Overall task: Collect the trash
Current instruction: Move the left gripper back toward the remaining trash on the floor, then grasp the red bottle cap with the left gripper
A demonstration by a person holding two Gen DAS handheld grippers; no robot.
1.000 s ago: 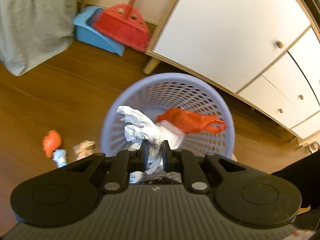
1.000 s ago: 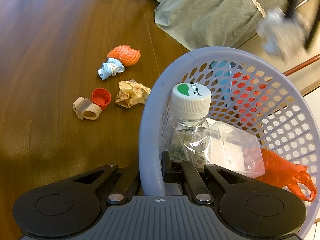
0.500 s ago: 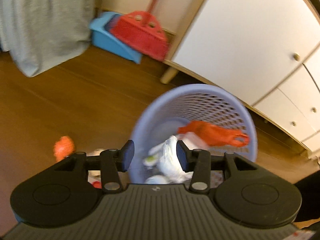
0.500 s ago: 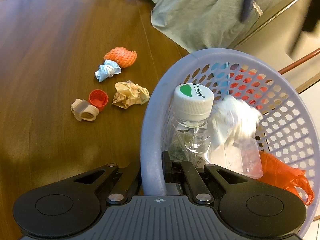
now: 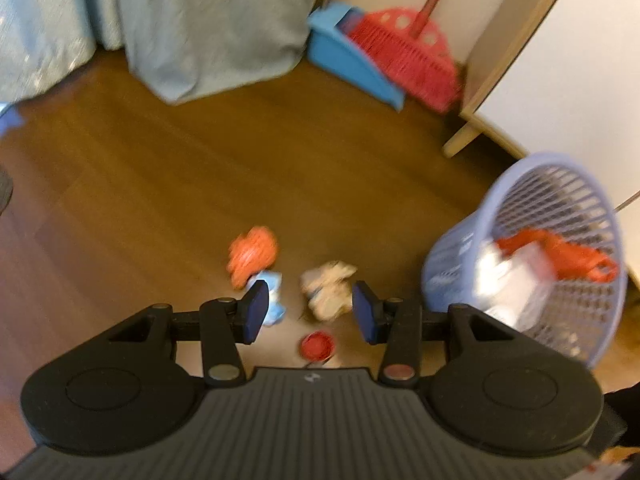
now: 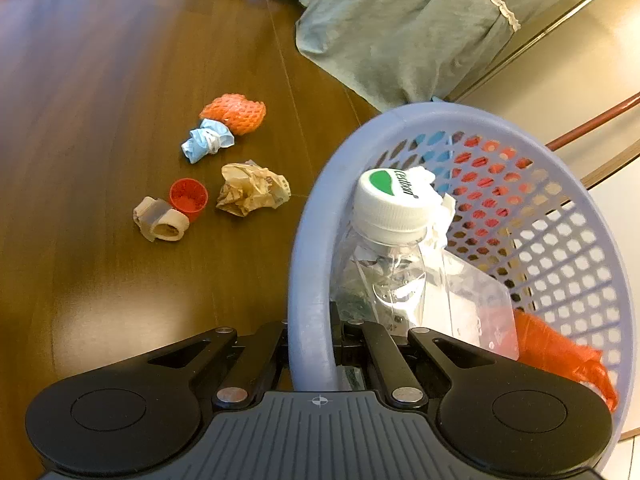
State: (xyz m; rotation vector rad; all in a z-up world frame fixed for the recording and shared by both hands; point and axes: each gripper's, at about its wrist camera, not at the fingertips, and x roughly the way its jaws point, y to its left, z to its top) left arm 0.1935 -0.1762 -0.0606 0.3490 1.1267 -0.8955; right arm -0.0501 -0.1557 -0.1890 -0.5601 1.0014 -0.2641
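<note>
Left wrist view, blurred. Left gripper (image 5: 306,311) held above a wooden floor (image 5: 168,184), jaws parted to a moderate gap with nothing between them. Beyond the fingers, loose trash on the floor: orange foam net (image 5: 253,254) far left, light blue wad (image 5: 271,296) touching it on the near side, crumpled tan paper (image 5: 329,287) just right of that, red cap (image 5: 317,346) nearest. At right, lavender mesh basket (image 5: 532,256) tilted, with an orange plastic bag (image 5: 560,254) and white items inside. Far off, grey-blue cloth (image 5: 192,28), blue dustpan (image 5: 348,56) and red broom (image 5: 404,52) against the wall, white cabinet (image 5: 560,60) far right.

Right wrist view, sharp. Right gripper (image 6: 310,334) clamped tight on the near rim of the lavender mesh basket (image 6: 308,240), one finger outside the wall, one inside. In the basket: clear bottle (image 6: 384,276) with white cap, upright against the near wall; crumpled white tissue (image 6: 438,208) just behind it; clear plastic container (image 6: 476,304) to the right; orange plastic bag (image 6: 560,356) at near right. Left of the basket on the floor (image 6: 100,80), a loose cluster: orange foam net (image 6: 236,112) farthest, light blue wad (image 6: 208,141) touching it, crumpled tan paper (image 6: 250,190) closest to the basket, red cap (image 6: 188,196) beside it, beige tape roll (image 6: 160,226) touching the cap on the near left. Grey-green cloth (image 6: 400,28) far behind.
</note>
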